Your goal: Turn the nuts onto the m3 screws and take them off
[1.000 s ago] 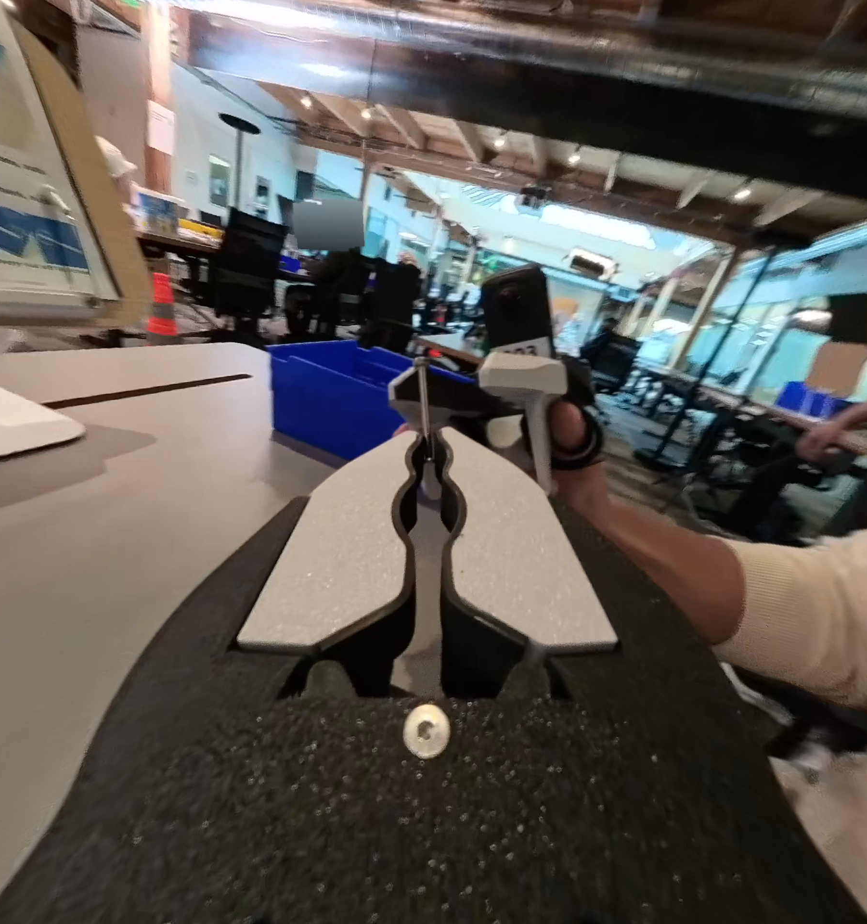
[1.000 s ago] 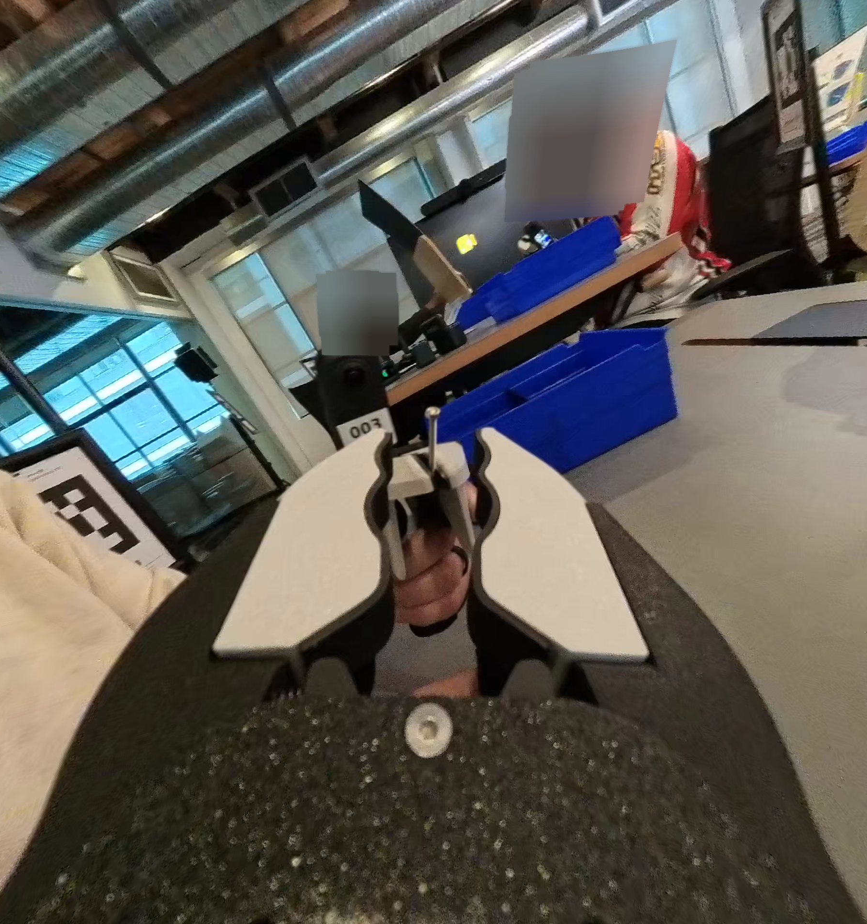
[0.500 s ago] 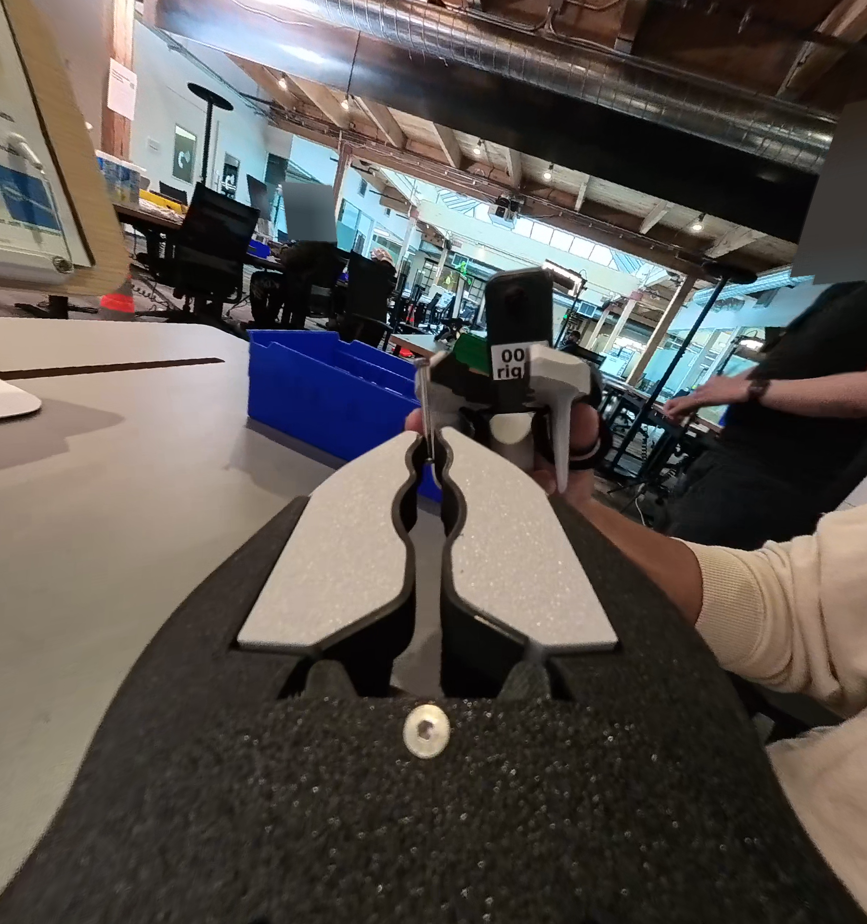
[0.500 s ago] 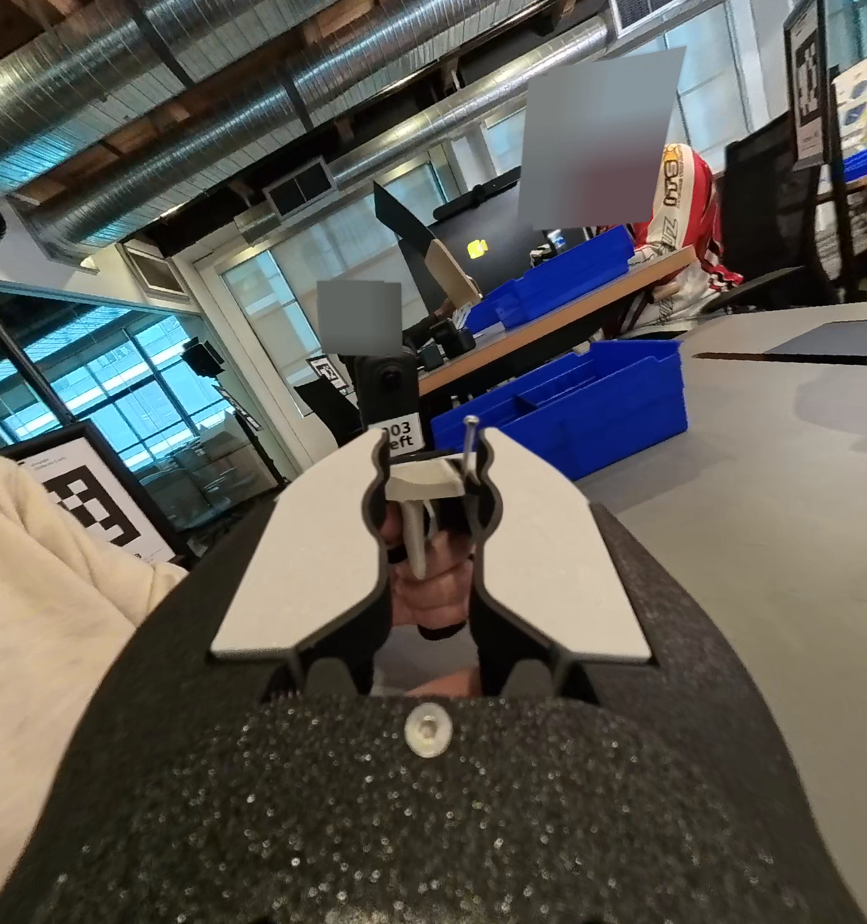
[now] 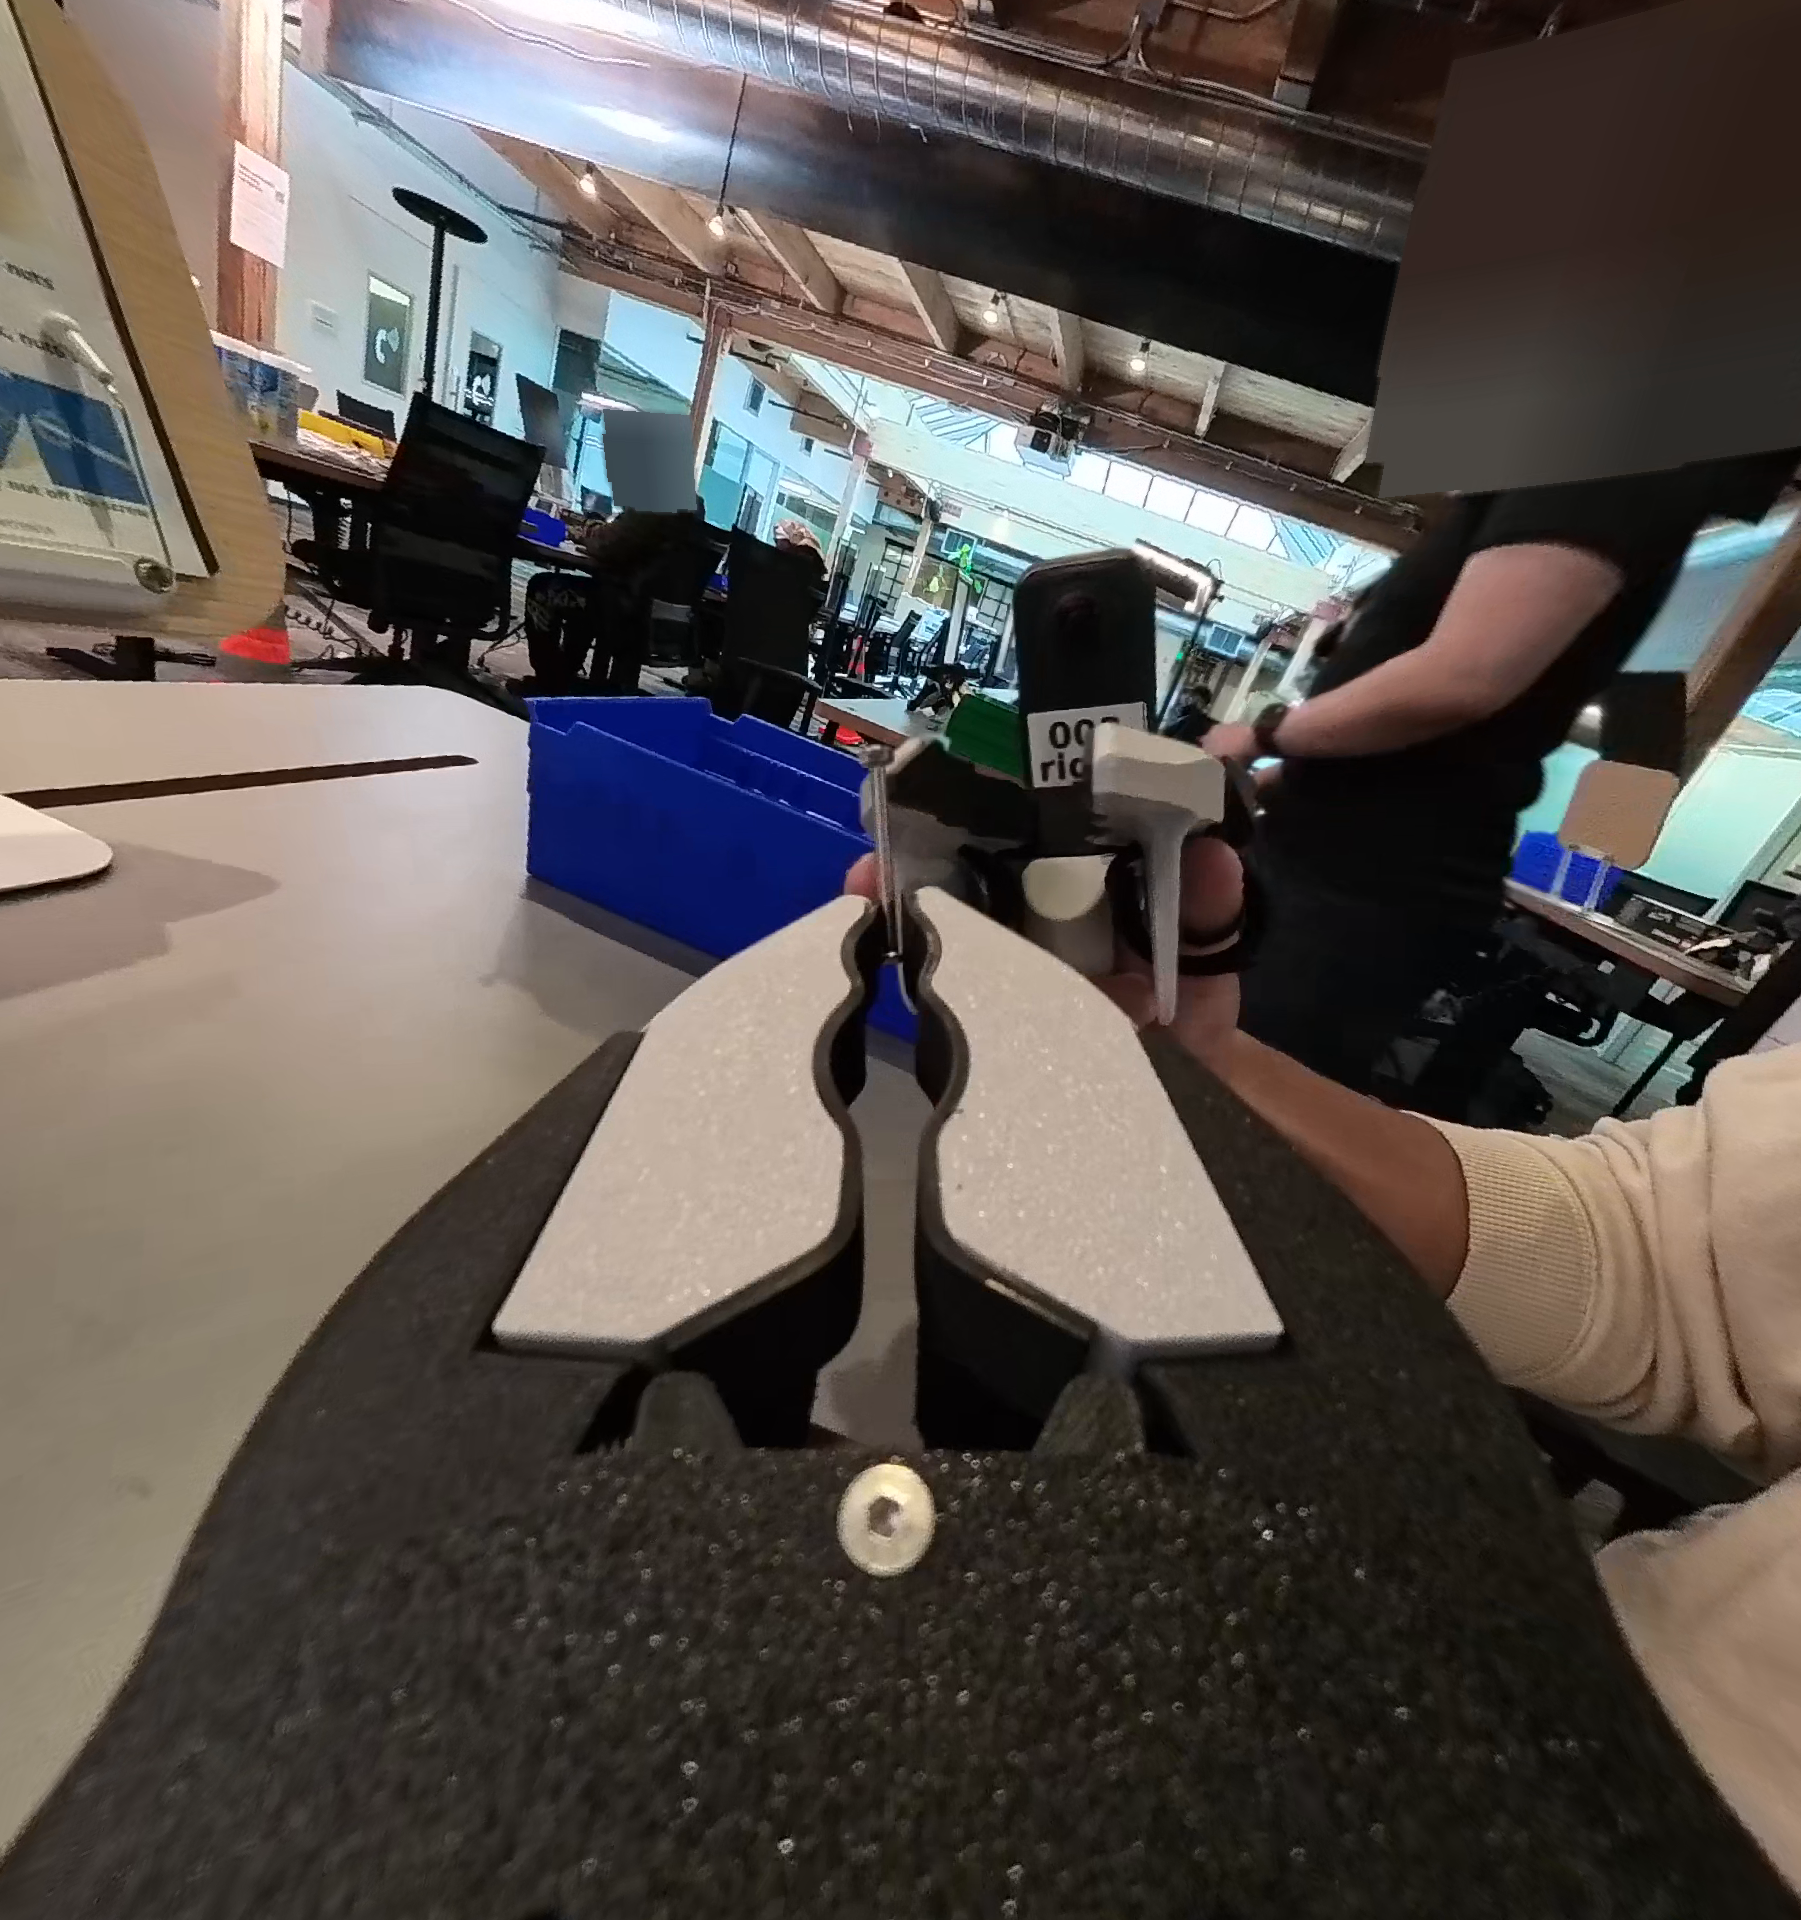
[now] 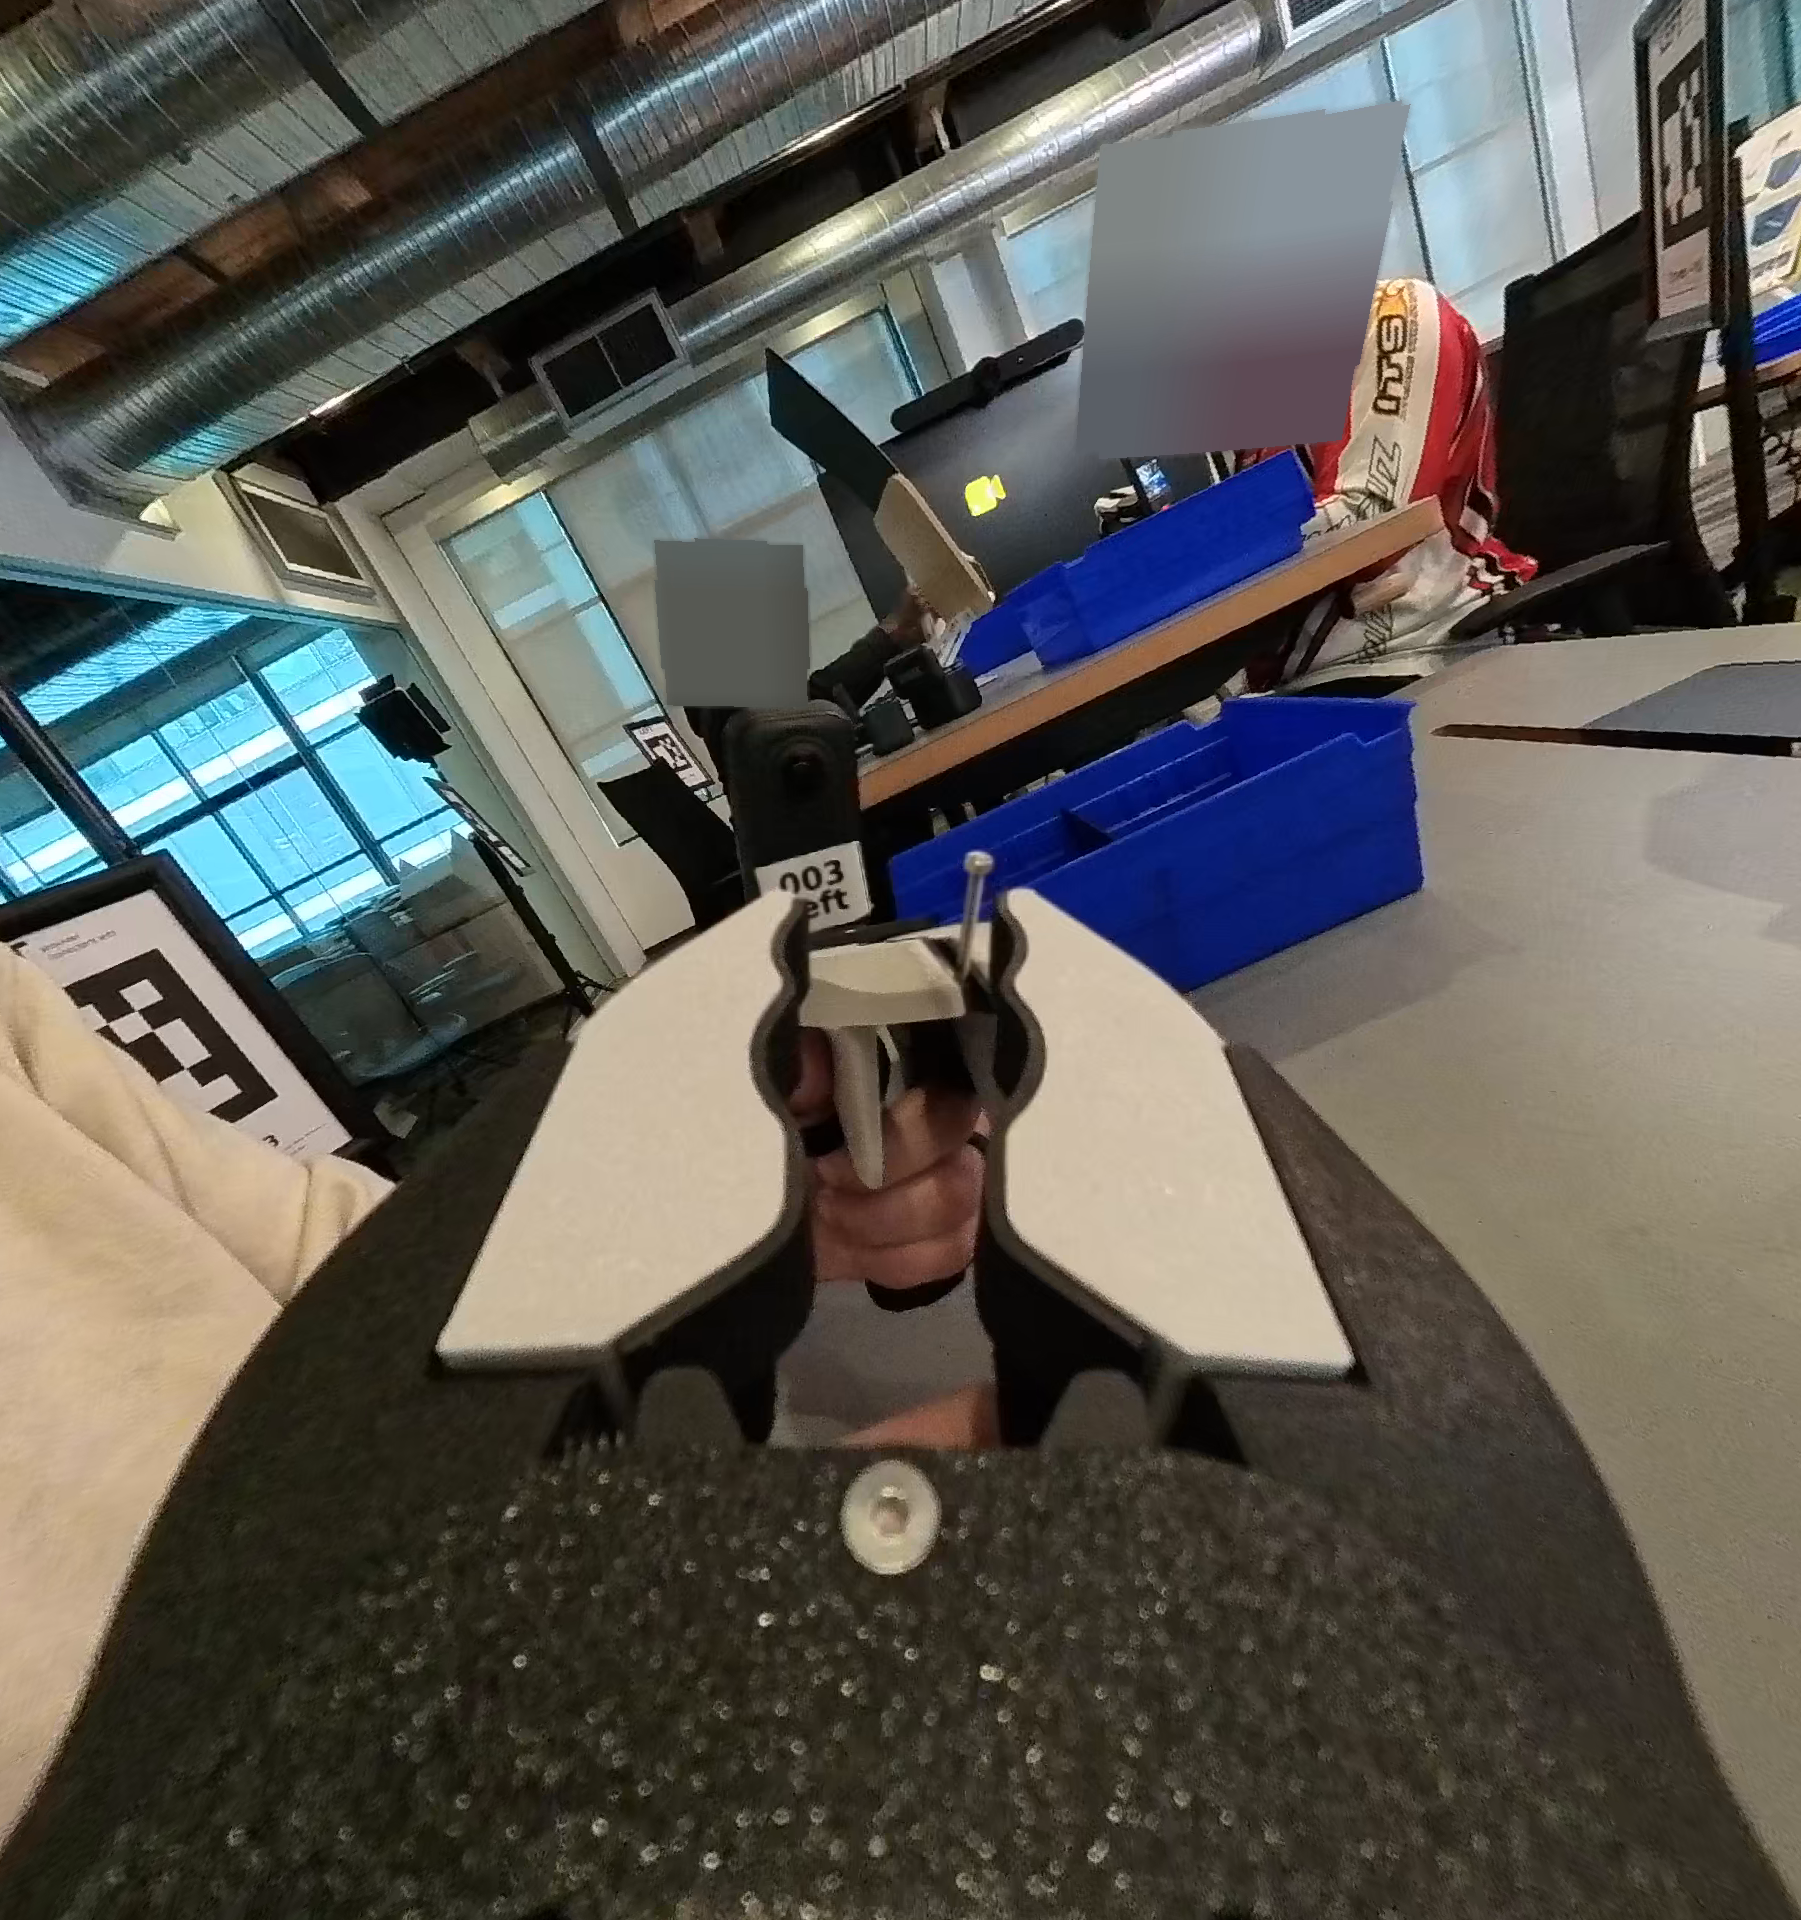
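Standing upright above the grey table (image 5: 252, 1039), a thin screw (image 5: 883, 852) is pinched by its lower end between the tips of the left gripper (image 5: 891, 925), whose jaws are nearly closed with only a narrow gap. Facing it, the right gripper (image 6: 896, 935) has its jaws parted wider, one fingertip just beside the screw (image 6: 972, 914); whether it grips anything I cannot tell. No nut can be made out at this size. Behind the grippers a blue bin (image 5: 688, 821) sits on the table. A person in a black shirt (image 5: 1478, 727) stands off to the side.
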`<state>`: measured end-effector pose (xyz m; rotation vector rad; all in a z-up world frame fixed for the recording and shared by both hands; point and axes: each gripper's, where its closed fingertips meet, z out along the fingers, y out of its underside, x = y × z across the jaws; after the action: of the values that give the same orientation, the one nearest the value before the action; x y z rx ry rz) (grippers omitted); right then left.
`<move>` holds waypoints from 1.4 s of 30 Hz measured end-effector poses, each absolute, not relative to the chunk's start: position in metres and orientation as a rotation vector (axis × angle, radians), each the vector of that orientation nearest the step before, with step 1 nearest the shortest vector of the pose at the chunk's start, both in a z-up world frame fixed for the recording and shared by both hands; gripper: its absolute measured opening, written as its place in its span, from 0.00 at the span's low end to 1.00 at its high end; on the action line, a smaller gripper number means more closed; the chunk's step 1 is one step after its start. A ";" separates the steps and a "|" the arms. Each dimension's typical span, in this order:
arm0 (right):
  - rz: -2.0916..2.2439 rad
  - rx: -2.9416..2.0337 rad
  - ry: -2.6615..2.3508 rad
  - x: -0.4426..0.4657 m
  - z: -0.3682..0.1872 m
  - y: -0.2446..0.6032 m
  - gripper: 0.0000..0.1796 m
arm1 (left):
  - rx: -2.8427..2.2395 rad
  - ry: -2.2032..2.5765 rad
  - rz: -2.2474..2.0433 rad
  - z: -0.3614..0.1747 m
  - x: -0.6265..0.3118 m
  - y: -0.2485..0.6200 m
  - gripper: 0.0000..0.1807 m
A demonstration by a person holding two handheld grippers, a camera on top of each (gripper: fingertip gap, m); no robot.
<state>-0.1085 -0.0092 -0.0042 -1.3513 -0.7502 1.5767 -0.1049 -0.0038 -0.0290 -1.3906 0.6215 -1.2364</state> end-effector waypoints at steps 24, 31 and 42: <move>1.317 -1.525 -0.327 -0.115 -0.025 0.025 0.05 | -1.493 0.634 -0.651 -0.054 -0.103 0.021 0.02; 1.386 -1.438 -0.561 -0.105 -0.022 0.015 0.12 | -1.458 0.659 -1.061 -0.043 -0.098 0.004 0.02; 1.576 -1.396 -0.744 -0.113 -0.015 0.000 0.03 | -1.432 0.713 -1.179 -0.039 -0.093 -0.009 0.02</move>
<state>-0.1133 0.0001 -0.0146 -1.3964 -0.7435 1.5759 -0.0932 -0.0090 -0.0390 -1.4320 0.7132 -1.1793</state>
